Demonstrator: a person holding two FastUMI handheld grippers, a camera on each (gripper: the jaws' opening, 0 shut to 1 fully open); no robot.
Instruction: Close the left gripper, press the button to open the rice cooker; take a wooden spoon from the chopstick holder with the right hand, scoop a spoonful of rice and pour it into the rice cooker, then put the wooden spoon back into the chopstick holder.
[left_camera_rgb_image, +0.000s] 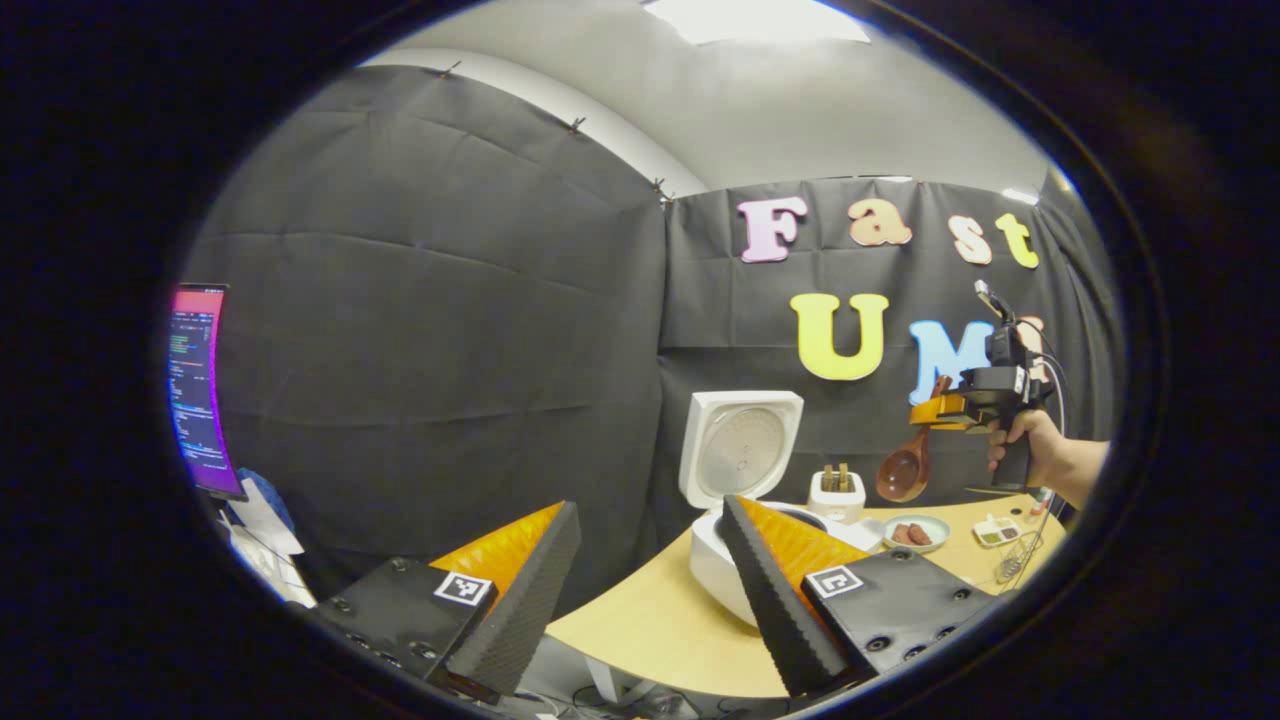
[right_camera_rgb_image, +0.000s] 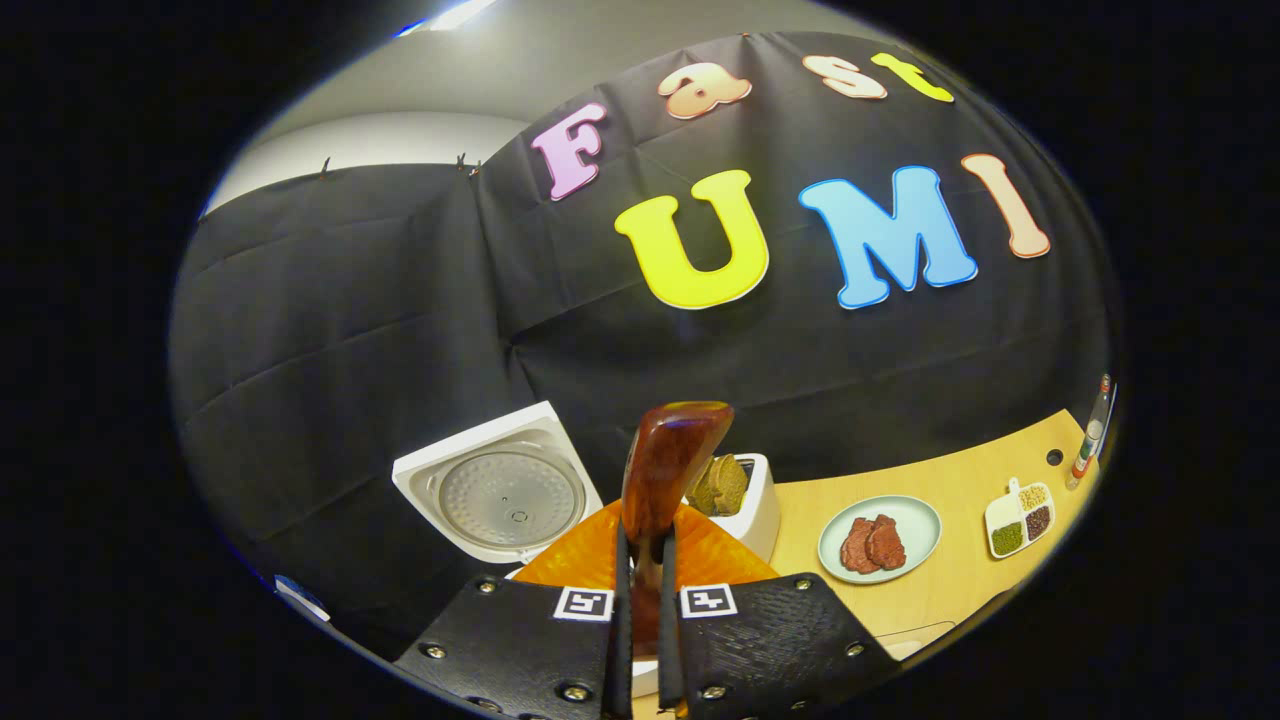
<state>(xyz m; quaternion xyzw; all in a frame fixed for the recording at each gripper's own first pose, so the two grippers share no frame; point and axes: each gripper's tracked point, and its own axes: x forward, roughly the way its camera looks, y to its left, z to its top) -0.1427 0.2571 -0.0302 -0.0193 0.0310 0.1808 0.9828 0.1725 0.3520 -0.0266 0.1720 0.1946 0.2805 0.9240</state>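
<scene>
Rice cooker (left_camera_rgb_image: 735, 470) lid up on worktop (left_camera_rgb_image: 660, 620), right tool (right_camera_rgb_image: 640, 600) clamped on wooden spoon (right_camera_rgb_image: 660, 470), raised above chopstick holder (right_camera_rgb_image: 745, 500) beside cooker, left tool (left_camera_rgb_image: 650, 590) gaping wide, empty, near cooker.

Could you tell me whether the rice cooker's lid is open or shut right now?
Open: the rice cooker lid stands raised, its round inner plate facing out in both gripper views.
</scene>
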